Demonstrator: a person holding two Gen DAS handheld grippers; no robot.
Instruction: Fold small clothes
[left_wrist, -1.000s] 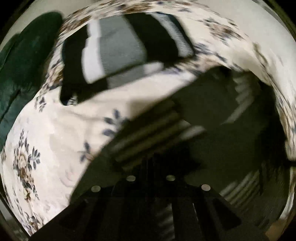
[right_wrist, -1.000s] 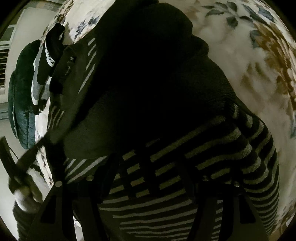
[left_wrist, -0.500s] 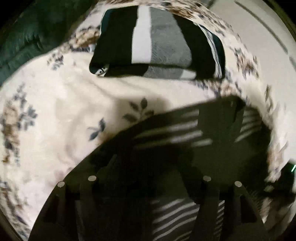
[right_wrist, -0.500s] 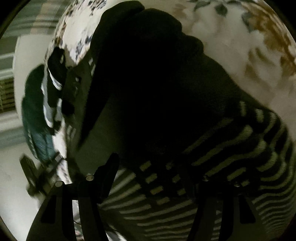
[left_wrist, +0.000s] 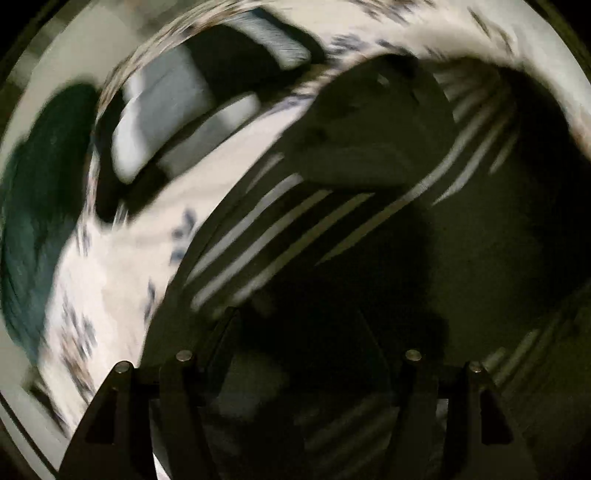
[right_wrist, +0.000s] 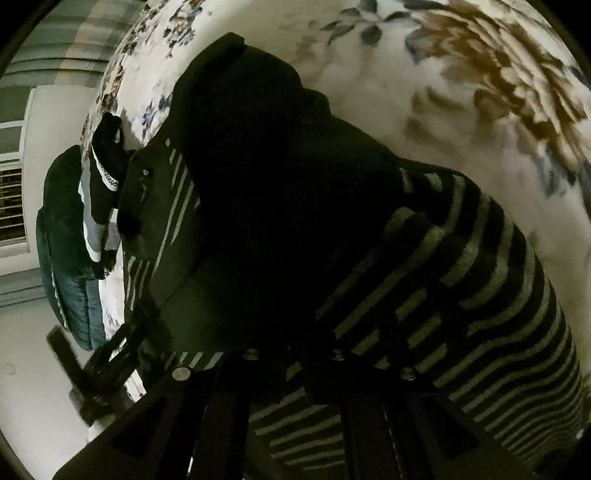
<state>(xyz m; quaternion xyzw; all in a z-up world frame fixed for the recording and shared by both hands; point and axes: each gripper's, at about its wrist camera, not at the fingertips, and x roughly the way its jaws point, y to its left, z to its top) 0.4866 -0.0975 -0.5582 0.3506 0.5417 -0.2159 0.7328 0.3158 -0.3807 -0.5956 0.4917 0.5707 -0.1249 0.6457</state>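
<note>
Black tongs, right: we see our right gripper (right_wrist: 295, 373) with its jaws just drawn together, clenched on a fold of the striped sweater (right_wrist: 480, 295); a half second back they stood apart over the same cloth.
Left tongs: our left gripper (left_wrist: 295, 354) stands released, jaws apart, having just closed a little; dark sweater cloth (left_wrist: 280, 236) lies between them, though whether the pads touch it we cannot tell.
Hard to make out: our left view is smeared by motion blur, and the fingertips of both tongs are lost in shadow against the dark cloth.
Pose: both tongs point steeply down at the bed.
Sweater's place: spread on the flowered bedspread (right_wrist: 388, 92), its dark part bunched toward the far side.
Farther out: a folded grey, white and black garment (left_wrist: 166, 125) lies beyond the sweater; since a second ago it has slid toward the upper left of our left view.
Edge: a dark green cushion (left_wrist: 40, 192) sits past the bed, cut off by the frame.
</note>
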